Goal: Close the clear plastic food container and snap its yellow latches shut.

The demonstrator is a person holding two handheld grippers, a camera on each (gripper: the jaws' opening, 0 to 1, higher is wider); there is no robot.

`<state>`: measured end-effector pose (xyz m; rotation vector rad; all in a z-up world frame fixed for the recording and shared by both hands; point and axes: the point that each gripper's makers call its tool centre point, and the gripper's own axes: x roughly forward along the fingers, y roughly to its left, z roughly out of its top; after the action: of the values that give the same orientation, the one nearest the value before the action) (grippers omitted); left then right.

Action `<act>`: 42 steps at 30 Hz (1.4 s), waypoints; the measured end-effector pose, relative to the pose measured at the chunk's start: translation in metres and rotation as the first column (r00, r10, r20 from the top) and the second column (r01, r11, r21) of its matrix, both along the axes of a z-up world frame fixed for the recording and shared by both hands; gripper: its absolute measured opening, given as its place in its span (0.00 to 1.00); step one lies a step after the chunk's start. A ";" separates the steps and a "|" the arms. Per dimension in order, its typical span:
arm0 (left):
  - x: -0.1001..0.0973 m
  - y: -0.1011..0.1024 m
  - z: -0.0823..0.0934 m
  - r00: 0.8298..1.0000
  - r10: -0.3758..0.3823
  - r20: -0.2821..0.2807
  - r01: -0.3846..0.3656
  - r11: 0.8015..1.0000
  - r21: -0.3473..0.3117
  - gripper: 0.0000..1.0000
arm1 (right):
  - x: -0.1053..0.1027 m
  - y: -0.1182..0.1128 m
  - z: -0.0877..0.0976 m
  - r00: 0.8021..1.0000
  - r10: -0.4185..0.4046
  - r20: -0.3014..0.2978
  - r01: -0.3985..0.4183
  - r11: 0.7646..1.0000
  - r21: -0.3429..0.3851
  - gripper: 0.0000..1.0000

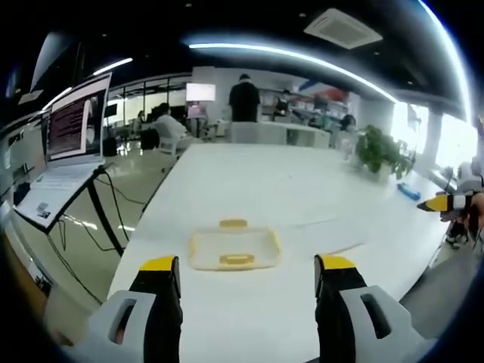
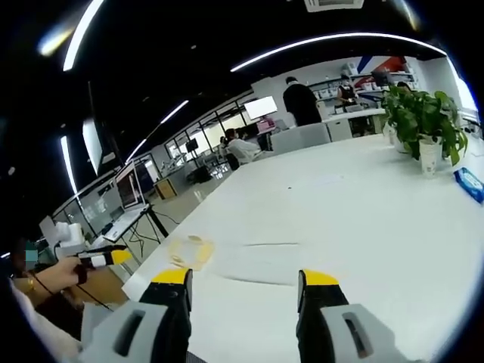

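Observation:
A clear plastic food container (image 1: 234, 248) with yellow latches lies flat on the white table (image 1: 257, 181), lid resting on top. One latch (image 1: 233, 224) is on its far side and one on its near side. My left gripper (image 1: 248, 266) stands open just short of it, nothing between the jaws. The right gripper's yellow tip (image 1: 446, 202) shows at the far right edge. In the right gripper view the container (image 2: 190, 251) sits small at the table's left edge. My right gripper (image 2: 246, 280) is open and well away from it. The left gripper (image 2: 106, 259) enters there from the left.
A laptop on a stand (image 1: 64, 155) with trailing cables is left of the table. A potted plant (image 2: 423, 125) and a blue pack (image 2: 469, 184) sit on the table's far right. People (image 1: 243, 98) and desks are at the back. The table edge runs close to the container.

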<state>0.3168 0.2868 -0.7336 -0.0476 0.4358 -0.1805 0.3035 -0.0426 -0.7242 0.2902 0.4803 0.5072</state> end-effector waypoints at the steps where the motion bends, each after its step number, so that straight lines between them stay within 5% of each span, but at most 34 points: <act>1: 0.002 0.001 -0.001 1.000 -0.005 -0.003 0.005 1.000 0.004 0.71 | 0.003 0.005 0.000 1.000 0.010 0.002 -0.010 1.000 0.001 0.55; 33: 0.071 0.042 -0.042 0.997 -0.037 -0.064 0.038 0.999 0.015 0.62 | 0.060 0.129 -0.014 0.980 0.200 0.014 -0.200 0.979 -0.028 0.53; 37: 0.076 0.045 -0.047 0.997 -0.037 -0.070 0.038 0.999 0.014 0.61 | 0.062 0.140 -0.021 0.976 0.216 -0.006 -0.216 0.975 -0.051 0.52; 39: 0.079 0.046 -0.048 0.996 -0.042 -0.073 0.043 0.999 0.009 0.57 | 0.064 0.144 -0.025 0.970 0.244 0.000 -0.242 0.962 -0.128 0.52; 42: 0.083 0.049 -0.050 0.996 -0.038 -0.077 0.040 0.999 0.012 0.51 | 0.070 0.158 -0.025 0.968 0.252 0.000 -0.250 0.961 -0.122 0.51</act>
<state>0.4003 0.3363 -0.7834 -0.0324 0.5147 -0.2146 0.3737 0.1154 -0.7488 0.1086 0.5341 0.7243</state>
